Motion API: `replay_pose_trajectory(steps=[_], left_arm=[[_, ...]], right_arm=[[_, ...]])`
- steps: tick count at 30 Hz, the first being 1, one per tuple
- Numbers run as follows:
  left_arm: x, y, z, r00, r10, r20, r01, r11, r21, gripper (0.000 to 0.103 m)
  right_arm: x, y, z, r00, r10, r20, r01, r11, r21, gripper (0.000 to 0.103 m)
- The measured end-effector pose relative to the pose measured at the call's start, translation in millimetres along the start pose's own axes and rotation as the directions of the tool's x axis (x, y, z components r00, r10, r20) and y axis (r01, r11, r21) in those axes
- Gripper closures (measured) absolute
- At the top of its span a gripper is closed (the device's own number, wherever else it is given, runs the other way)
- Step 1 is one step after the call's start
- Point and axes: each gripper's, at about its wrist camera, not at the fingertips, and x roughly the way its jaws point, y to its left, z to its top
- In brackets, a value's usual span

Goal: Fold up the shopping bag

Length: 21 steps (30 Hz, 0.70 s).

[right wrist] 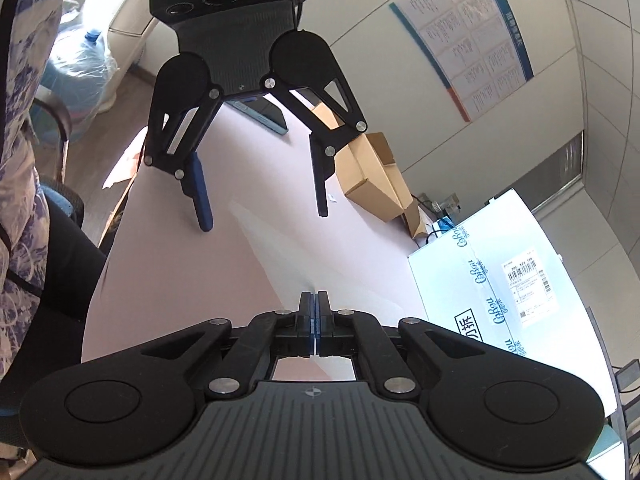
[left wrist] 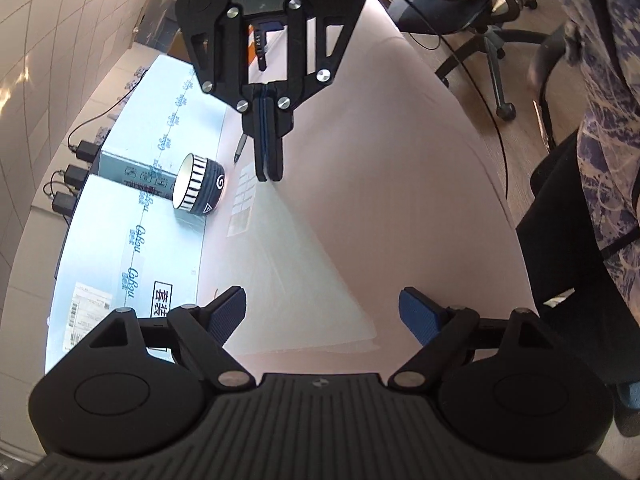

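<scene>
Two tools are in play, and I see the right tool [left wrist: 269, 176] clamped shut on one corner of the thin translucent shopping bag [left wrist: 304, 272], which lies mid-frame on the pale table [left wrist: 400, 200]. My left tool [left wrist: 322, 312] hangs wide open over the near edge, gripping nothing. Slippery film on one pinch point could slide out, I reckon. Just left sits the patterned cup [left wrist: 199, 189] on its side; a dragged fold could roll it.
</scene>
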Motion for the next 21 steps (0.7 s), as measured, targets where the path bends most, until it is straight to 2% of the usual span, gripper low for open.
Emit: replay_pose_trajectory(steps=[2,3,5,7,8,9,10,13,16,17,18,21], left_arm=[[2,7,1,1.000,0.004,0.020,-0.002,0.997,-0.080,0.022],[3,11,1,0.999,0.006,0.032,-0.002,0.992,-0.122,0.025],[4,15,1,0.998,0.038,0.045,-0.030,0.985,-0.171,0.042],[9,15,2,0.998,0.064,0.025,-0.058,0.982,-0.179,0.069],[11,16,1,0.998,0.065,0.016,-0.061,0.981,-0.182,0.075],[10,17,0,0.998,0.056,0.019,-0.052,0.981,-0.188,0.090],[9,18,0,0.999,0.047,0.021,-0.043,0.980,-0.193,0.095],[4,18,-2,1.000,-0.003,0.021,0.007,0.979,-0.204,0.098],[-2,20,-5,0.993,-0.116,0.027,0.119,0.962,-0.246,0.098],[-4,21,-5,0.987,-0.160,0.033,0.163,0.951,-0.264,0.098],[-6,24,-7,0.973,-0.227,0.045,0.230,0.927,-0.295,0.099],[-9,32,-13,0.946,-0.318,0.057,0.317,0.875,-0.366,0.098]], right_arm=[[-1,-5,0,1.000,-0.003,0.004,0.003,0.999,0.038,0.102],[-2,-6,0,1.000,-0.006,0.009,0.006,0.999,0.048,0.102],[-4,-8,1,1.000,-0.015,0.021,0.014,0.997,0.072,0.102],[-6,-11,2,0.999,-0.025,0.025,0.023,0.996,0.090,0.102],[-6,-11,2,0.999,-0.027,0.021,0.025,0.995,0.093,0.102],[-6,-11,1,0.999,-0.029,0.017,0.027,0.995,0.094,0.102],[-6,-11,1,1.000,-0.023,0.014,0.022,0.995,0.099,0.102],[-6,-11,-1,1.000,0.004,0.010,-0.006,0.992,0.123,0.102],[-6,-9,-1,0.998,0.061,0.008,-0.062,0.986,0.157,0.102],[-6,-7,-1,0.995,0.095,0.005,-0.094,0.980,0.175,0.102],[-6,-5,-1,0.992,0.124,0.003,-0.122,0.972,0.199,0.102],[-6,-4,-1,0.985,0.175,0.005,-0.170,0.948,0.269,0.102]])
